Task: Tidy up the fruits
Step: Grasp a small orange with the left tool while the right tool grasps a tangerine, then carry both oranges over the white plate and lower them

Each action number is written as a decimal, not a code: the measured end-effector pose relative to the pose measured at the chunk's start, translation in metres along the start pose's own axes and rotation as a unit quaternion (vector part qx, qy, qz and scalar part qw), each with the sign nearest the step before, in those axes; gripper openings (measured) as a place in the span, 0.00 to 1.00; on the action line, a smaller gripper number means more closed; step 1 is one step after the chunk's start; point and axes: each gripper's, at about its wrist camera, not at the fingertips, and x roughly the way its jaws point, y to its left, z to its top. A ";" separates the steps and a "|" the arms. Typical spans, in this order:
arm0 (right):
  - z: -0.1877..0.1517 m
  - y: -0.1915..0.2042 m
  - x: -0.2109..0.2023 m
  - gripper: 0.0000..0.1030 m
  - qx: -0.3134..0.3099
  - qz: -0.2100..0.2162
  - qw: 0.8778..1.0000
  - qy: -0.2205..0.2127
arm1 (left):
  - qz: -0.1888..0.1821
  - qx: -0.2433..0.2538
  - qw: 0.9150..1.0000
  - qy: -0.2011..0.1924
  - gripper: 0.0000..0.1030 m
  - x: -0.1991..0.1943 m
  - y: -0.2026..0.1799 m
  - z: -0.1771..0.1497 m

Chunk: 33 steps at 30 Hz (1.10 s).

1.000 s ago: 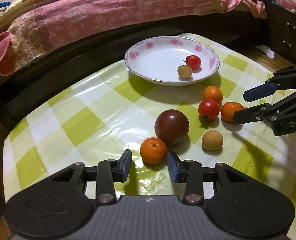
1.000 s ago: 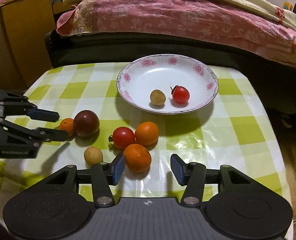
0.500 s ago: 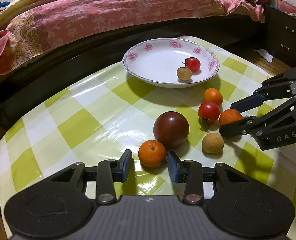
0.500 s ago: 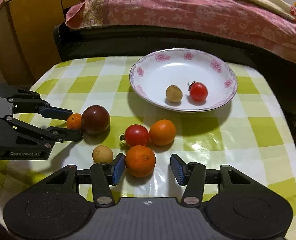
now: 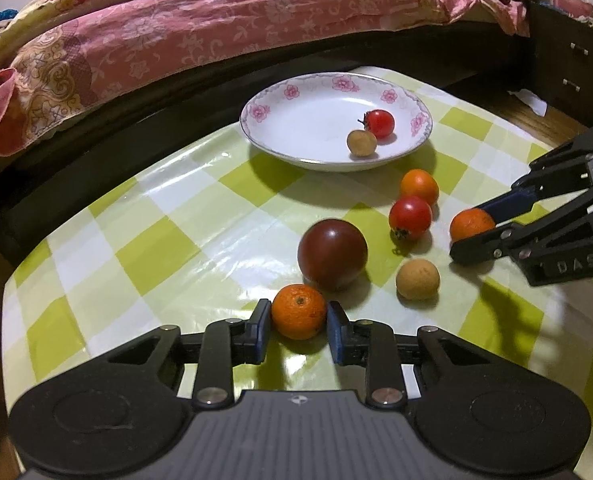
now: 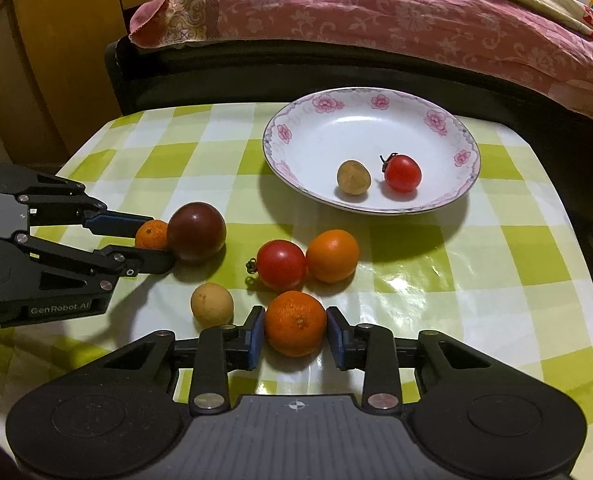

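- Two grippers, one mandarin between the pads of each, both fruits on the checked tablecloth (image 6: 456, 280).
- Left gripper (image 5: 299, 322): jaws narrowed around small mandarin (image 5: 299, 311); pads at its sides, firm contact can't be confirmed. Dark plum (image 5: 332, 254) touches the fruit on the far side.
- Right gripper (image 6: 295, 332): same setup on larger mandarin (image 6: 295, 322); pads flank it, tiny gaps possible.
- Loose on cloth: red tomato (image 6: 281, 265) touching an orange (image 6: 332, 255), tan longan (image 6: 211, 305) near the right gripper's left finger.
- White floral plate (image 6: 308, 136) at far side holds a cherry tomato (image 6: 403, 173) and second longan (image 6: 353, 177), close together.
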 end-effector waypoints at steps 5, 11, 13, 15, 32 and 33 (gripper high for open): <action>-0.009 -0.001 -0.008 0.28 0.001 -0.009 1.000 0.006 | -0.013 0.003 1.000 0.010 0.35 -0.013 -0.011 -0.007; -0.026 0.009 -0.021 0.28 -0.006 -0.016 1.000 0.024 | -0.030 0.015 0.999 0.017 0.35 -0.028 -0.033 -0.014; -0.031 0.013 -0.026 0.28 -0.007 -0.016 0.999 0.030 | -0.035 0.021 0.999 0.018 0.35 -0.030 -0.039 -0.016; -0.036 0.017 -0.029 0.28 -0.011 -0.019 0.999 0.033 | -0.037 0.025 0.999 0.020 0.35 -0.029 -0.044 -0.018; -0.044 0.021 -0.032 0.29 -0.003 -0.027 0.999 0.031 | -0.036 0.024 0.999 0.017 0.37 -0.027 -0.047 -0.024; -0.044 0.021 -0.032 0.29 -0.002 -0.027 0.999 0.031 | -0.036 0.024 0.999 0.018 0.39 -0.027 -0.047 -0.023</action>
